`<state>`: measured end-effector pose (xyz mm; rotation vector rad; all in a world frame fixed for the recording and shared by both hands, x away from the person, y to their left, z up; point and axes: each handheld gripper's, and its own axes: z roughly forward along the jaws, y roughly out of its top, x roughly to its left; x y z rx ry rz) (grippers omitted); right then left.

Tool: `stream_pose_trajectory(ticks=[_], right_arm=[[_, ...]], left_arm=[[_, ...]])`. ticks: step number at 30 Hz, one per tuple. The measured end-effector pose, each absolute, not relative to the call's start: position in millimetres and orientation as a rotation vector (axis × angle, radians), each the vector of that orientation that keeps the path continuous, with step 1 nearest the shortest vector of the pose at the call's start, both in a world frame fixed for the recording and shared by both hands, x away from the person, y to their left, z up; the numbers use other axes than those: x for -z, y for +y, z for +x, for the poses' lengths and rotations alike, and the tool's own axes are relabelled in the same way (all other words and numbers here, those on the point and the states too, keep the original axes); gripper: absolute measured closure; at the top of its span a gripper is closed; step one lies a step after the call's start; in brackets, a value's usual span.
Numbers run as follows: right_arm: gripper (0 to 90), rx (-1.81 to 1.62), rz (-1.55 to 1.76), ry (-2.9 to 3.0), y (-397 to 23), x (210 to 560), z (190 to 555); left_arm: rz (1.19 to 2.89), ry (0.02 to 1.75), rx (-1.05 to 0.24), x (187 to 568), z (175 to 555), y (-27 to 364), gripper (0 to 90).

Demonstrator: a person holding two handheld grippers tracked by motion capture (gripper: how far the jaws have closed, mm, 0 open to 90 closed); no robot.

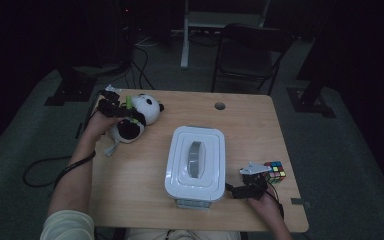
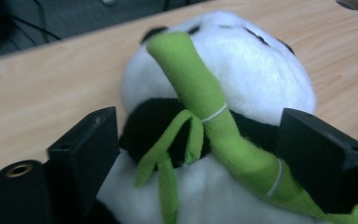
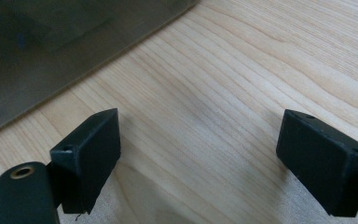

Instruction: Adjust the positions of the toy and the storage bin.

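The panda (image 1: 136, 116) lies at the far left of the table (image 1: 145, 200). Its white head points to the far right and its body points back toward the person. A green stalk (image 2: 205, 107) lies slanted across its chest.

The left claw (image 1: 120, 111) is right at the panda. In the left gripper view the two black jaws stand wide, one on each side of the toy's body. The toy sits between them, but I cannot see them squeezing it, so the claw counts as open. The panda's long way runs straight ahead of the claw, toward the head, so the jaws would squeeze across its middle. I think the claw only needs to close to grab it.

The right claw (image 1: 252, 182) is well apart from the panda, near the front right corner. It is just beside a color cube (image 1: 275, 171). Its jaws are wide open over bare wood, holding nothing.

A white box (image 1: 196, 162) with a lid on sits in the middle, between the two claws. The left hand is much nearer to the panda.
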<state>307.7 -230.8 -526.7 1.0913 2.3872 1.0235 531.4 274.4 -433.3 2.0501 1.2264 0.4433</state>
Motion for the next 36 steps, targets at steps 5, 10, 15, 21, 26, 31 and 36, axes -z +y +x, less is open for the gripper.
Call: stream_pose_trajectory(ticks=[5, 10, 15, 21, 26, 31, 36], right_arm=[[13.2, -1.024, 1.091, 2.387, -231, 527, 308], [13.2, -1.023, 1.09, 2.386, -231, 527, 308], [13.2, -1.024, 1.091, 2.386, -231, 527, 308], [13.2, -1.023, 1.091, 2.387, -231, 527, 308], [13.2, -1.023, 1.091, 2.387, -231, 527, 308], [13.2, -1.023, 1.091, 2.387, -231, 527, 308], [13.2, -1.024, 1.091, 2.387, -231, 527, 308]], left_arm=[[2.057, 1.268, -0.356, 443, 532, 272, 25.0], [2.105, 1.271, -0.398, 442, 526, 263, 40.8], [2.051, 1.309, -0.435, 440, 520, 262, 63.1], [1.982, 1.309, -0.458, 434, 508, 261, 67.7], [1.972, 1.289, -0.465, 429, 495, 263, 68.2], [1.965, 1.27, -0.47, 423, 481, 264, 68.2], [1.956, 1.226, -0.462, 414, 461, 259, 68.1]])
